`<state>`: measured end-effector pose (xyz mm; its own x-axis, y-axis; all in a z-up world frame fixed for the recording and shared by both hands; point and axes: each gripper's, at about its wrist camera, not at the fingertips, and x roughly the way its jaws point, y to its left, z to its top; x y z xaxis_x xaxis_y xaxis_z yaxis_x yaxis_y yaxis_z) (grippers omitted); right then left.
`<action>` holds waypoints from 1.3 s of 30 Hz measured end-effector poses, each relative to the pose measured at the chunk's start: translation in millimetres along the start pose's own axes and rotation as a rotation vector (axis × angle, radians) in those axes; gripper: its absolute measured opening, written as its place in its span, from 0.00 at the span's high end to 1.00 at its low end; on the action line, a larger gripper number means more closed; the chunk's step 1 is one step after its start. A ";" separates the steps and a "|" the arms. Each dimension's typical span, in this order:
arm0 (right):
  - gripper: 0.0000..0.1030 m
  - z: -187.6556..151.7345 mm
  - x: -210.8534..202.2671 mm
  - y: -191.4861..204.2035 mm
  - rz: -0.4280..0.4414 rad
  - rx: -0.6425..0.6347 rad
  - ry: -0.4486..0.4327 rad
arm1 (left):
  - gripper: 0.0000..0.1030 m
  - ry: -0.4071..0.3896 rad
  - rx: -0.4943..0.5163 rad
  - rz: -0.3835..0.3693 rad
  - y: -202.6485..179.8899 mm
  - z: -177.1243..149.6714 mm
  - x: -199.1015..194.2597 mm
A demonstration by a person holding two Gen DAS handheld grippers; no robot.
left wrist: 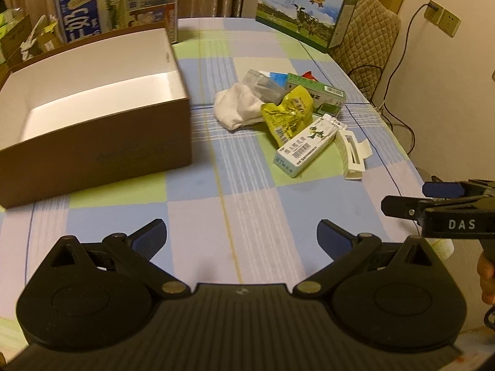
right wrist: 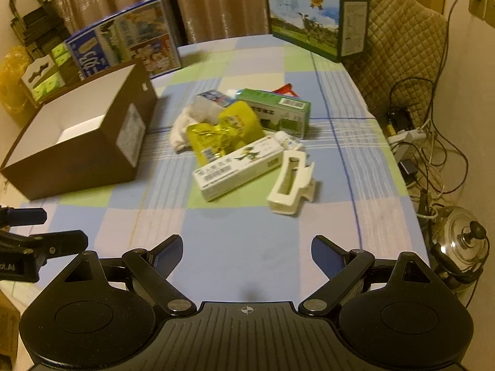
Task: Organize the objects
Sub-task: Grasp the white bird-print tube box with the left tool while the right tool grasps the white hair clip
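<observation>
While both grippers hover low over the checked tablecloth [left wrist: 247, 216], nothing sits between either pair of jaws. Left gripper [left wrist: 243, 238] is spread wide, released; right gripper [right wrist: 247, 252] likewise wide and empty. Seen from the left wrist, the clutter pile lies at 1 o'clock, well apart from the jaws: white sock [left wrist: 236, 108], yellow snack pouch [left wrist: 287, 113], green carton [left wrist: 324, 94], white-green carton [left wrist: 304, 147] and white hair claw clip [left wrist: 354, 151] just beside it. Open brown cardboard box [left wrist: 92, 123] sits at 10 o'clock, white inside. From the right wrist, the pile is at 12 o'clock, the claw clip [right wrist: 290, 182] nearest the jaws, the box [right wrist: 77, 142] at 10 o'clock. Two milk gift boxes [left wrist: 306, 12] stand at the far table edge.
</observation>
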<state>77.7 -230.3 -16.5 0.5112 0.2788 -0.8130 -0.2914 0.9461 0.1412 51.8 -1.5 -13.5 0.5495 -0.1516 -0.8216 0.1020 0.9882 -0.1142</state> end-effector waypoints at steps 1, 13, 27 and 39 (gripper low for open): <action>0.14 1.9 3.1 -3.9 -0.003 0.005 0.001 | 0.01 0.000 0.005 -0.001 -3.2 2.3 3.9; 0.30 23.2 40.4 -37.6 -0.009 0.030 0.009 | 0.01 0.011 0.040 -0.012 -32.3 30.7 52.7; 0.41 43.3 95.1 -45.6 -0.019 0.033 0.048 | 0.02 0.026 0.042 0.024 -35.6 53.3 94.7; 0.68 39.4 109.8 -64.5 0.003 0.028 0.102 | 0.03 0.035 0.123 0.005 -50.6 67.4 121.4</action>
<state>184.6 -254.2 -92.6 0.4249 0.2649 -0.8656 -0.2694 0.9499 0.1585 169.3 -71.3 -69.8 0.5213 -0.1435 -0.8412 0.2014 0.9786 -0.0421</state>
